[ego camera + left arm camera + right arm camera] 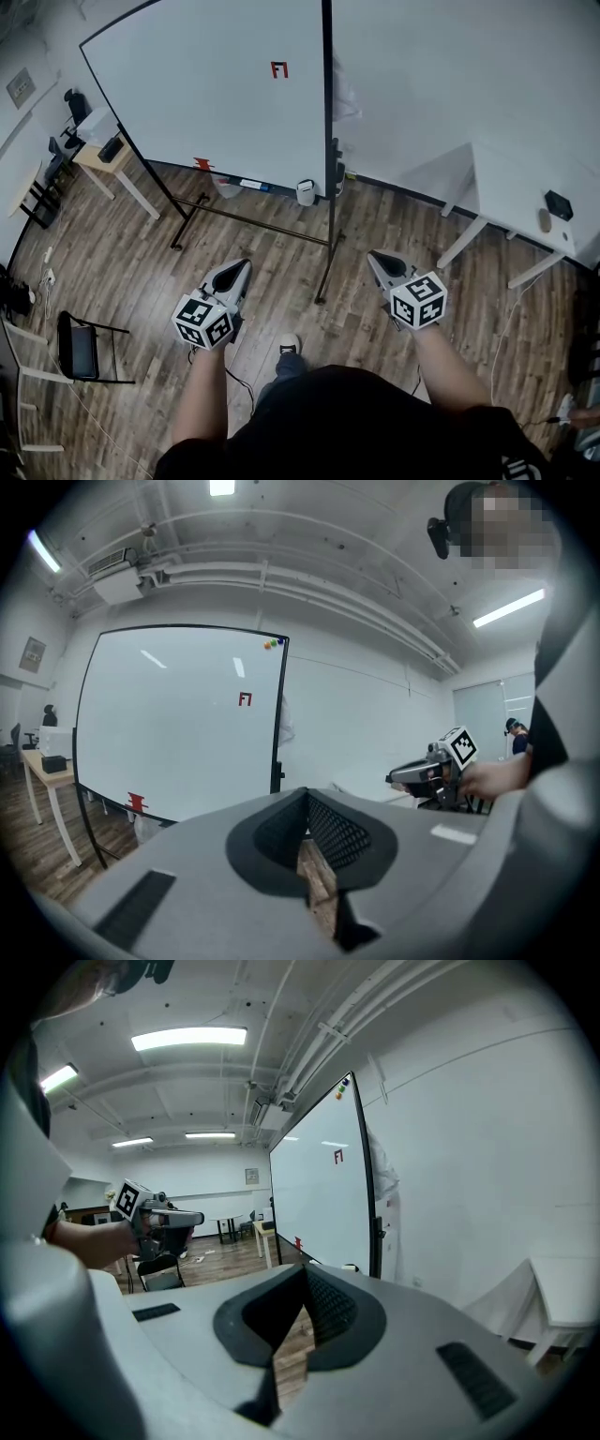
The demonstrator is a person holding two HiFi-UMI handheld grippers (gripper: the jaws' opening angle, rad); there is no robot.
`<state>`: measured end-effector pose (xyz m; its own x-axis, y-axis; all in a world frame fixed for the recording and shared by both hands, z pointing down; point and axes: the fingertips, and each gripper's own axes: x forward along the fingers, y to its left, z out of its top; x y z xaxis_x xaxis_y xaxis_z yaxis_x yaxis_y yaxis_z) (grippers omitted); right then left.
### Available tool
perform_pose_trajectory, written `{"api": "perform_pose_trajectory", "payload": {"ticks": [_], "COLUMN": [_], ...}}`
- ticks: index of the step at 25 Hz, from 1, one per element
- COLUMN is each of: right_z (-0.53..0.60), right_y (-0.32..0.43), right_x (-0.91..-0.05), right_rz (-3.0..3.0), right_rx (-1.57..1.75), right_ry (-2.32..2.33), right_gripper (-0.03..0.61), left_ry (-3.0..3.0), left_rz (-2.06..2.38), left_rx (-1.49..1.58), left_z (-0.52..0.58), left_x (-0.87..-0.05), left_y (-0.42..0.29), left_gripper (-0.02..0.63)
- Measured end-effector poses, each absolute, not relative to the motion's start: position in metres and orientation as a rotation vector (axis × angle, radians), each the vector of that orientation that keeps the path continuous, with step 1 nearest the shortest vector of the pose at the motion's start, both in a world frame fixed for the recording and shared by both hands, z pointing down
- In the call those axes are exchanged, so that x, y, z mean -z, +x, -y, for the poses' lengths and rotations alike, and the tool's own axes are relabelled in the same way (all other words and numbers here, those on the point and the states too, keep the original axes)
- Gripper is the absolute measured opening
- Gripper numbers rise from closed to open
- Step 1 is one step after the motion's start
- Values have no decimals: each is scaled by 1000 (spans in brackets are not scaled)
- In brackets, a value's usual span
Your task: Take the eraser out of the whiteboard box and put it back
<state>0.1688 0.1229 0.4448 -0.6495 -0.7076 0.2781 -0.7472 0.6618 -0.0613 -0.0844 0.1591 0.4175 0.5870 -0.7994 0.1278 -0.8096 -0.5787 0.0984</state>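
A whiteboard (216,84) on a black stand faces me across the wood floor. At the right end of its bottom ledge sits a small white box (306,192). A red object (203,165) sits further left on the ledge, and I cannot pick out an eraser. My left gripper (240,268) and right gripper (374,255) are held side by side, well short of the board, both pointing toward it. Each has its jaws shut with nothing between them, as the left gripper view (307,799) and the right gripper view (302,1274) also show.
The board's stand legs (253,223) spread over the floor ahead. A white table (525,187) with a black item (559,204) stands at the right. At the left are a small table (103,155) and a black chair (80,347).
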Motion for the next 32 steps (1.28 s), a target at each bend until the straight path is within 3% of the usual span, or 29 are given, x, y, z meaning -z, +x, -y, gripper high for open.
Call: {"api": "perform_pose_trajectory", "payload": {"ticks": [32], "right_z": [49], "right_y": [74], "right_x": [-472], "right_rz": [2477], "right_rx": [-358], "right_ry": [1358], "right_gripper": [-3], "left_ry": [2737], "left_rz": [1083], "left_rx": [-137], "left_z": [64], "left_x": [-451], "left_y": [-164], "left_gripper": [11]}}
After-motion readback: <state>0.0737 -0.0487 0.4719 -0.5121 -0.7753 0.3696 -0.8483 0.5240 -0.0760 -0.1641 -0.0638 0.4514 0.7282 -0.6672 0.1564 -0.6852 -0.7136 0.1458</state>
